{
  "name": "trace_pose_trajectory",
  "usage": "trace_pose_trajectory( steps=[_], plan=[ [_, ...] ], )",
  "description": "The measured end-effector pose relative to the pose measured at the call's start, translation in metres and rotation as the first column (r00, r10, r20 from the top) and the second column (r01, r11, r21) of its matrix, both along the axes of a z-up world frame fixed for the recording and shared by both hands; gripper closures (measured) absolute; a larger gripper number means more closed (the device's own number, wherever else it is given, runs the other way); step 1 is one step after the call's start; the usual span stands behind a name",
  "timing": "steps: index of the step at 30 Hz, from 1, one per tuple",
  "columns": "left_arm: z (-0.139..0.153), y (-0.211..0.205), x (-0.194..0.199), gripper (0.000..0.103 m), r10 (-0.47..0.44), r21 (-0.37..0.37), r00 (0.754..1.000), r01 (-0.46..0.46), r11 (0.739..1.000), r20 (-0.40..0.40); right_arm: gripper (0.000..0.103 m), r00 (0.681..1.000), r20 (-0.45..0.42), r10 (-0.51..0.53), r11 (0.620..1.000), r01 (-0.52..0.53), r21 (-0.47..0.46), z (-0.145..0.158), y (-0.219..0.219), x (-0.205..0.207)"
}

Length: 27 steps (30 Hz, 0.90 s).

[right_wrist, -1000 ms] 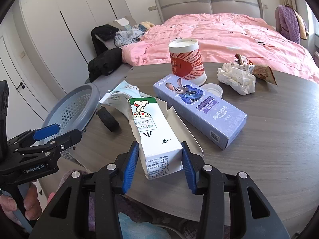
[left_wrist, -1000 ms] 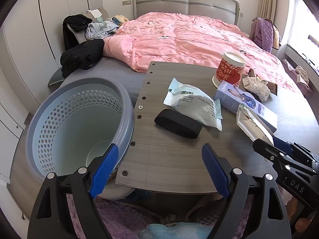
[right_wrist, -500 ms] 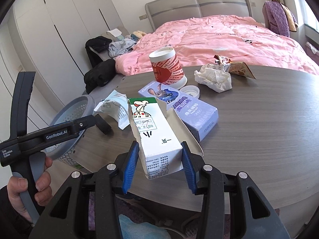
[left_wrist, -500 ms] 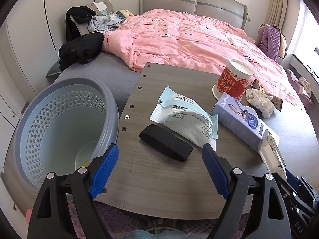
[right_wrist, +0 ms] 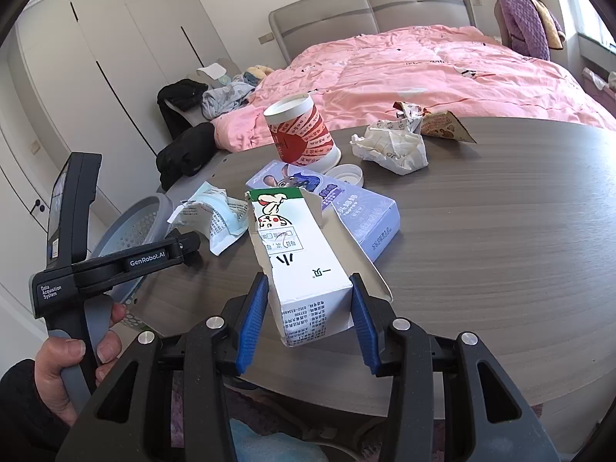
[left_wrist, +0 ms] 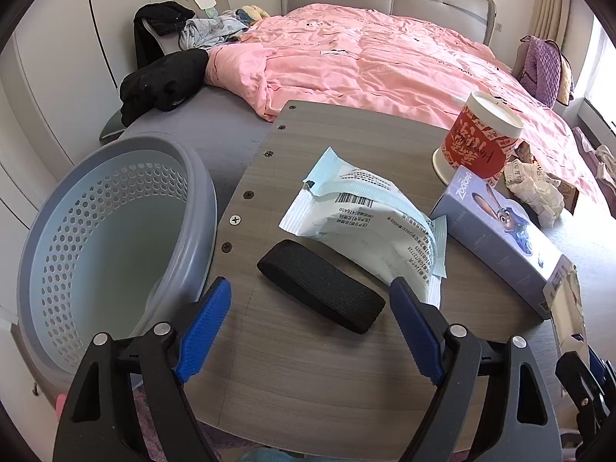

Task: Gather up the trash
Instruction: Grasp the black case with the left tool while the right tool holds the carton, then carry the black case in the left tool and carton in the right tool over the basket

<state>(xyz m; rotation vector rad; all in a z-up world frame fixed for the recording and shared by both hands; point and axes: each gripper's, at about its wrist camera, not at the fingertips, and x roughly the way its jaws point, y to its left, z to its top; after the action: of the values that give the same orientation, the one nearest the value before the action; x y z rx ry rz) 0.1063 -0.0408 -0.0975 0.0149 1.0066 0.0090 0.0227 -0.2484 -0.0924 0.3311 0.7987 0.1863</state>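
My right gripper [right_wrist: 306,319] is shut on a white carton with a green top [right_wrist: 296,261], held above the table's near edge. My left gripper [left_wrist: 312,331] is open and empty, low over the table, with a black band [left_wrist: 319,285] lying between its fingers. Behind the band lies a pale blue plastic wrapper [left_wrist: 365,215]. A grey perforated basket [left_wrist: 111,238] stands left of the table. On the table are also a purple box [left_wrist: 496,235], a red and white cup [left_wrist: 477,142] and crumpled paper [right_wrist: 392,146].
The grey wooden table [right_wrist: 500,250] stands at the foot of a bed with a pink quilt [left_wrist: 365,61]. Dark clothes [left_wrist: 161,81] lie on the bed's left edge. White wardrobes [right_wrist: 96,77] line the left wall. A snack wrapper [right_wrist: 442,123] lies at the table's far side.
My left gripper has moved forward and right over the table toward the black band. My right gripper has lifted the carton and drawn it back toward the near edge.
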Motion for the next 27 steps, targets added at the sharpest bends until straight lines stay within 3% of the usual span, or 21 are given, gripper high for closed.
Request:
trace_pose_trajectory(
  steps=[2,7,10,27],
  plan=[
    [-0.002,0.001,0.001,0.026,0.004,-0.004,1.0,-0.004,1.0,-0.001,0.061,1.0,0.0,0.0,1.0,0.0,-0.001,0.0,0.0,0.0],
    [-0.007,0.005,0.0,0.064,-0.006,-0.025,0.999,0.005,1.0,-0.032,0.061,1.0,0.002,-0.007,1.0,0.007,0.001,0.0,-0.001,0.001],
    [-0.01,0.006,-0.003,0.082,-0.016,-0.031,0.999,0.015,0.999,-0.046,0.061,1.0,0.002,-0.01,1.0,0.01,0.0,0.001,-0.001,0.002],
    [0.027,0.033,-0.046,0.084,-0.064,-0.05,0.996,0.067,0.997,0.068,0.061,0.999,0.019,0.033,0.999,-0.033,-0.038,0.018,0.027,0.002]
  ],
)
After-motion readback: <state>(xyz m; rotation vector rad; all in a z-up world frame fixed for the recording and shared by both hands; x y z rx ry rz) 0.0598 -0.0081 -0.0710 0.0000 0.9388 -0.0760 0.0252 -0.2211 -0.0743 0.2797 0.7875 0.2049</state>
